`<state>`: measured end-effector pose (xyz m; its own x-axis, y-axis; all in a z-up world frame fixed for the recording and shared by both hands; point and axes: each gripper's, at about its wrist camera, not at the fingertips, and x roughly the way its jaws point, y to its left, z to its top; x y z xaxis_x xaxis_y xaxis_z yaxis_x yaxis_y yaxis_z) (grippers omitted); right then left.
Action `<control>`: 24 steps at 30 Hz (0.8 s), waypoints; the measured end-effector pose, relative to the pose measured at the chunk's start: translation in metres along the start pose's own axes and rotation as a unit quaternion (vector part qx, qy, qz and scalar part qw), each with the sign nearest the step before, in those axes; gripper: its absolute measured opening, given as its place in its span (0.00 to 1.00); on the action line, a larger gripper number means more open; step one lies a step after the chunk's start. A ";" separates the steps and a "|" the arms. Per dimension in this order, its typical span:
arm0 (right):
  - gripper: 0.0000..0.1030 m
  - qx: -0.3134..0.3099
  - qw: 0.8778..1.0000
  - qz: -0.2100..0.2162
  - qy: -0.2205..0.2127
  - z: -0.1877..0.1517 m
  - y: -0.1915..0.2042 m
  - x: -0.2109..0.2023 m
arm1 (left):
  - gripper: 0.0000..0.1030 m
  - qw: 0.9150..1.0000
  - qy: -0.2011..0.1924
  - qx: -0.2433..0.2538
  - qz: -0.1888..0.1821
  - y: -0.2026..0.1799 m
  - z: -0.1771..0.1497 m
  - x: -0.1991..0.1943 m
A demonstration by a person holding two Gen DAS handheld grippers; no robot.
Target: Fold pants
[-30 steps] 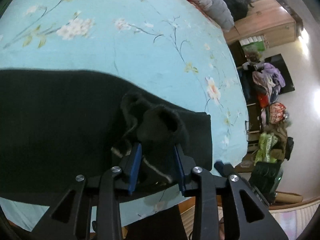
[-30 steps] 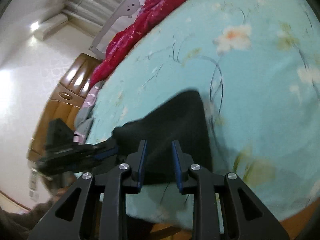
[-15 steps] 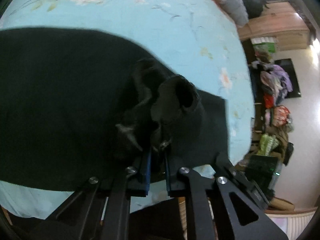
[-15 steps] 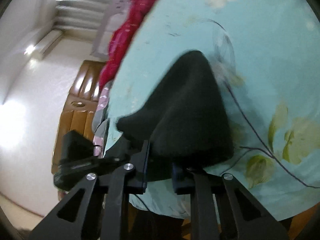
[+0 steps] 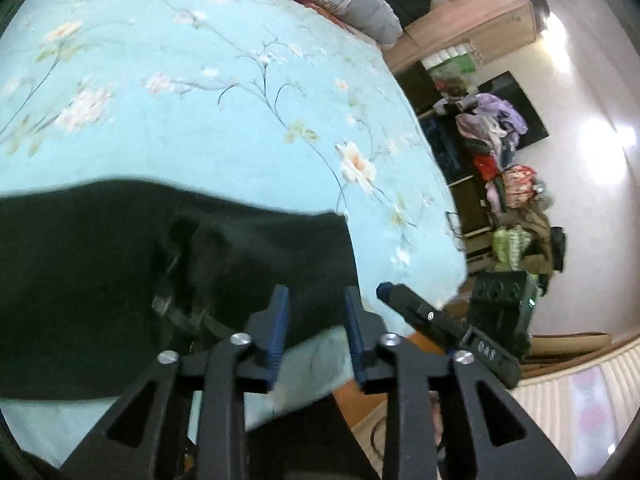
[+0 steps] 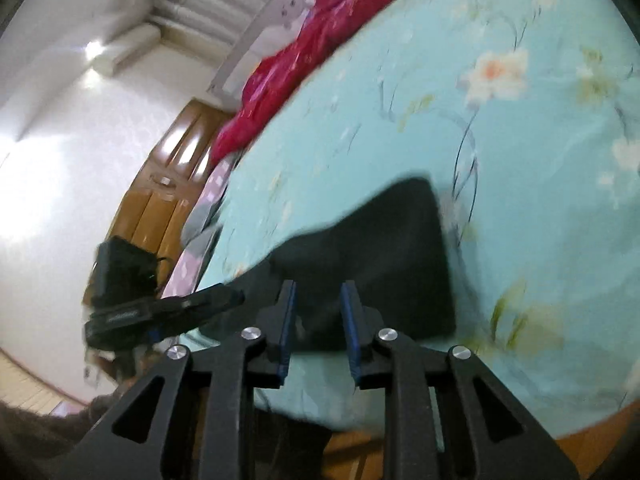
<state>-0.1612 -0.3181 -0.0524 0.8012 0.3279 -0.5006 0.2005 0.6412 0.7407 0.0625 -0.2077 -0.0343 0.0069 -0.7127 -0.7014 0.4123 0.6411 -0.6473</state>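
Note:
Black pants (image 5: 100,280) lie flat on the light blue flowered bedsheet (image 5: 240,120), near its front edge. Their bunched waist with a drawstring (image 5: 180,300) shows just left of my left gripper (image 5: 316,304). That gripper hovers over the pants' edge; its jaws are opening and nothing is pinched between the blue pads. In the right wrist view the pants' other end (image 6: 380,248) lies under my right gripper (image 6: 318,300). Its jaws are opening too, with no cloth between them. Each gripper shows in the other's view: right (image 5: 440,320), left (image 6: 160,312).
A red blanket (image 6: 304,52) and a grey pillow (image 5: 352,0) lie at the bed's far end. Wooden cabinets (image 5: 480,12) and a heap of clothes (image 5: 508,184) stand beyond the bed's right side. The bed's near edge (image 5: 320,380) runs just below the grippers.
Half a second ago both grippers were pinched on the pants' cloth. Both have since let go, opened and drawn back up off the fabric, which has dropped flat.

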 end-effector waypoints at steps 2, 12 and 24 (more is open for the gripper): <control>0.24 0.000 1.000 -0.014 -0.012 0.000 -0.011 0.007 | 0.28 0.998 -0.001 0.011 0.061 0.004 0.009 0.025; 0.28 -0.015 0.999 -0.029 -0.020 0.014 -0.018 0.014 | 0.32 0.997 -0.010 -0.049 0.065 0.036 0.014 0.024; 0.51 -0.003 0.995 -0.103 0.014 0.016 -0.019 0.050 | 0.39 0.993 -0.018 -0.086 0.075 0.053 -0.006 -0.004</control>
<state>-0.1163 -0.3252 -0.0842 0.7278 0.2082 -0.6535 0.3546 0.7014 0.6183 0.0794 -0.1691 -0.0676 0.0908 -0.6141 -0.7840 0.2426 0.7771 -0.5807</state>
